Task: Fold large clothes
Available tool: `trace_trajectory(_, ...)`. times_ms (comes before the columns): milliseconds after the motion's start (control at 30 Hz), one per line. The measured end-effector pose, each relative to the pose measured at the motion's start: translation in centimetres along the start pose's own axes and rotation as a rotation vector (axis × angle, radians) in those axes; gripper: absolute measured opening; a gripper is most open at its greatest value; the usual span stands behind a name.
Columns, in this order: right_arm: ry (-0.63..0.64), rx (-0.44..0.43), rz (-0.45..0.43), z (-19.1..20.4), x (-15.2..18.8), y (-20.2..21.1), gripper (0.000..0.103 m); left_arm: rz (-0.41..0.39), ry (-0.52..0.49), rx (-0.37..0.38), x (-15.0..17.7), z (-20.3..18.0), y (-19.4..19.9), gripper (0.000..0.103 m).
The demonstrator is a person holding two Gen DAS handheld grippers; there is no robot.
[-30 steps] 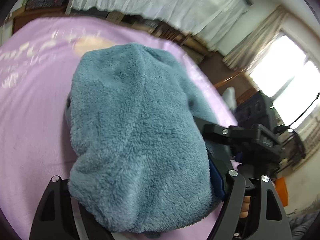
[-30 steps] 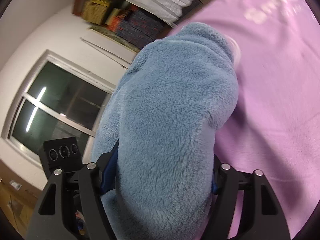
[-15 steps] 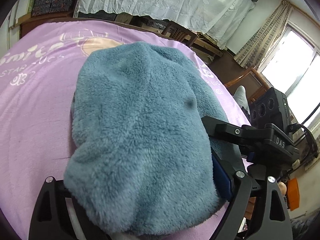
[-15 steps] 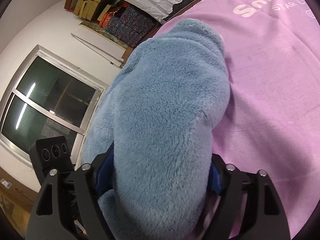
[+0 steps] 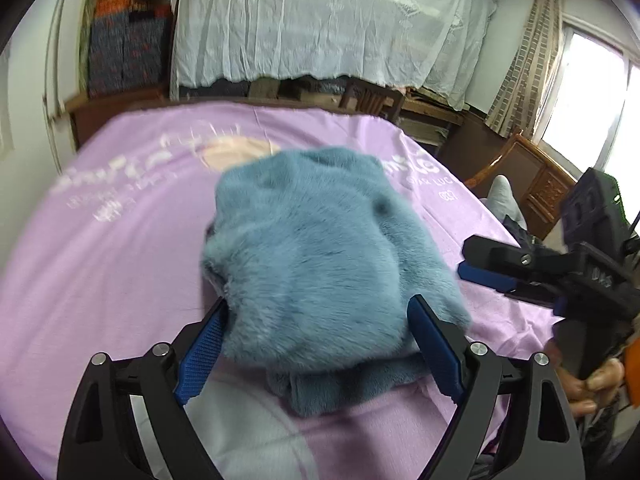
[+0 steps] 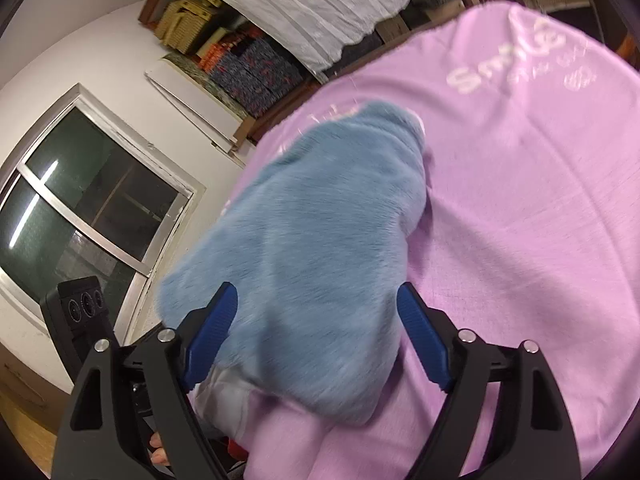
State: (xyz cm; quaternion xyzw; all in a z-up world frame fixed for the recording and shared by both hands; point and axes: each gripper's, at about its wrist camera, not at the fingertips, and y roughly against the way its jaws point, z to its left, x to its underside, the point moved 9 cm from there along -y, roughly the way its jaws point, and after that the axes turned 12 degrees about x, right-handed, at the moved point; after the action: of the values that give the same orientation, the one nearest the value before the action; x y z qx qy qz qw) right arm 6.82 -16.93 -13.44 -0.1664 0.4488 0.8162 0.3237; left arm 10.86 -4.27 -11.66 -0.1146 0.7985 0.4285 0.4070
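Two hand-held grippers flank one folded blue fleece garment (image 5: 320, 256) lying on the purple bed cover (image 5: 100, 280) — left hand-held gripper (image 5: 316, 344) spread wide, pads clear of the pile; right hand-held gripper (image 6: 316, 336) opening, fleece between its jaws, ungripped.

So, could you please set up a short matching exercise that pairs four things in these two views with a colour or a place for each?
Things:
1. fleece
2. sheet
3. drape
4. window

Colour or place:
A. white, hanging behind the bed
B. grey-blue, folded in a bundle on the bed
C. dark panes, on the wall beside the bed
D. lilac with pale lettering, spread over the bed

Pairs: 1-B, 2-D, 3-A, 4-C
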Motion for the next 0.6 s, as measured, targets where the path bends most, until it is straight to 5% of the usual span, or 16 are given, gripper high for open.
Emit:
trace_trajectory(400, 0.165, 0.029, -0.258, 6.7, -0.7, 12.2, 0.091, -0.195, -0.186, -0.115, -1.2, -6.2, 9.3, 0.099)
trace_trajectory(600, 0.235, 0.032, -0.364, 10.1, 0.0, 17.1, 0.096, -0.246, -0.182, -0.151, -1.3, -7.5, 12.3, 0.099)
